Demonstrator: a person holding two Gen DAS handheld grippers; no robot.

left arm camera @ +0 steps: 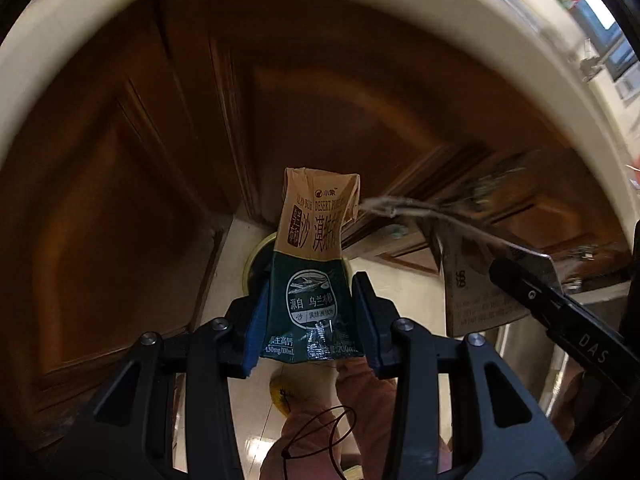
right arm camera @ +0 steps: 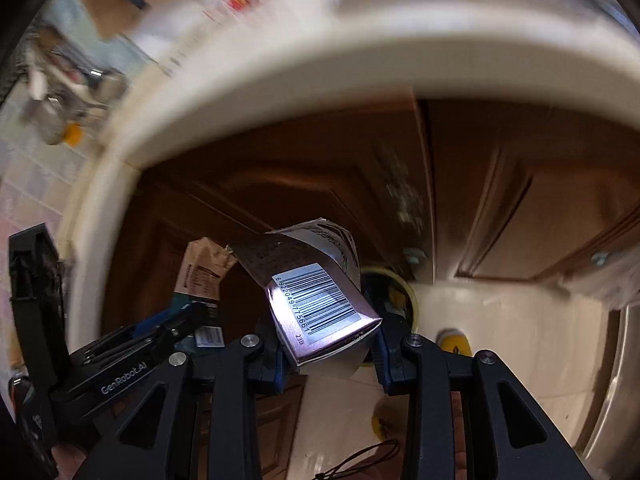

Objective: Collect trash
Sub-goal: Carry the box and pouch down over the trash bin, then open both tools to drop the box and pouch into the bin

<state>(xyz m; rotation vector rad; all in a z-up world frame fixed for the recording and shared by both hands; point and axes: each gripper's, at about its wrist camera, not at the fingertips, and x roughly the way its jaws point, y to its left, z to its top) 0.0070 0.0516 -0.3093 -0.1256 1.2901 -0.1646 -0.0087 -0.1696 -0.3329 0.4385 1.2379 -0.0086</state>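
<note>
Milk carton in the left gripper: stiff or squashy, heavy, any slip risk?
Likely squashy: the milk carton is creased and pinched narrow between the left gripper fingers. Probably light and near empty, since its top is crumpled in. Some slip risk: the lower print looks glossy, though the jaws clamp it on both sides.

My left gripper (left arm camera: pixel 310 320) holds the milk carton (left arm camera: pixel 312 276) upright between its jaws; my right gripper (right arm camera: pixel 330 344) holds the flattened box (right arm camera: pixel 320 300) at its three o'clock. Cabinet doors (left arm camera: pixel 300 100) stand ahead at twelve, under the table (left arm camera: pixel 72 40) edge. A bin (right arm camera: pixel 404 284) sits on the floor (right arm camera: pixel 500 320) behind both items.
</note>
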